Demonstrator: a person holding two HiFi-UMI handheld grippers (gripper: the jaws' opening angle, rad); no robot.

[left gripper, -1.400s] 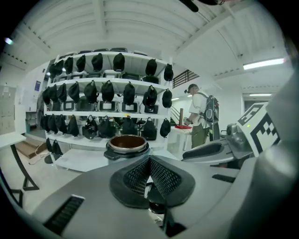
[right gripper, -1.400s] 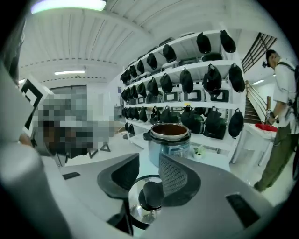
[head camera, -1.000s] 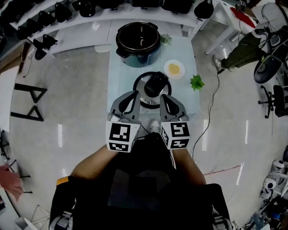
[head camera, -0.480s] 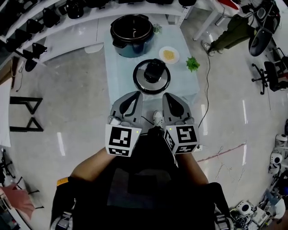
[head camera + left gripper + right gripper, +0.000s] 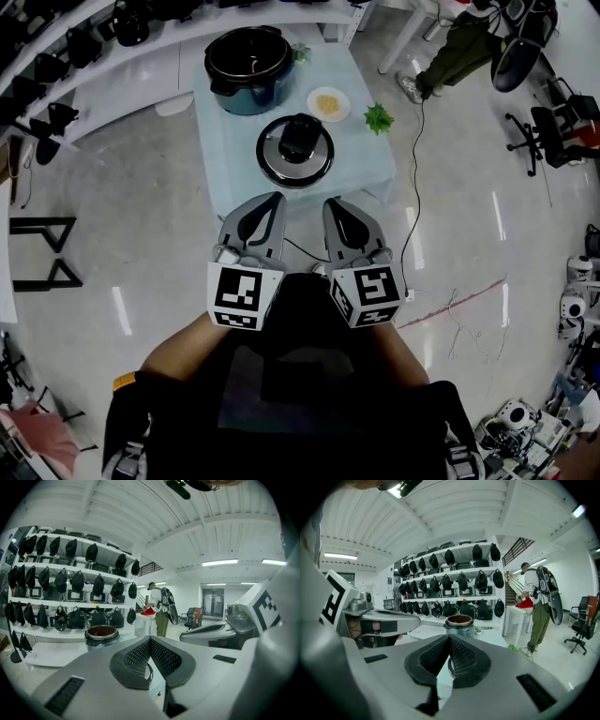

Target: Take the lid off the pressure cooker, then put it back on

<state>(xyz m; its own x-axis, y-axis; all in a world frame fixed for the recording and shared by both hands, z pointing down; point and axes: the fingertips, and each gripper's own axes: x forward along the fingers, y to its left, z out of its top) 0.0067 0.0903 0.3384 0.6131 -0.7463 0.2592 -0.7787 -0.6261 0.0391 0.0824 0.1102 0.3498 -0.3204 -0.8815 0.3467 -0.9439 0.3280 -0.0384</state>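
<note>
Here, the round, silver-rimmed lid [image 5: 295, 150] with its black centre knob lies flat on the pale blue table [image 5: 225, 150], toward the person's end. It is off the dark, open pressure cooker pot [image 5: 246, 58], which stands apart at the far end. A small white plate [image 5: 329, 104] of yellow food sits just beside the lid, with a green leafy sprig [image 5: 379, 118] further right. The grey left gripper [image 5: 274, 198] and grey right gripper [image 5: 330, 202] are held side by side close to the person's body, short of the table and touching nothing. Each has its jaws pressed together at the tips, with nothing between the ribbed black pads [image 5: 164, 658].
</note>
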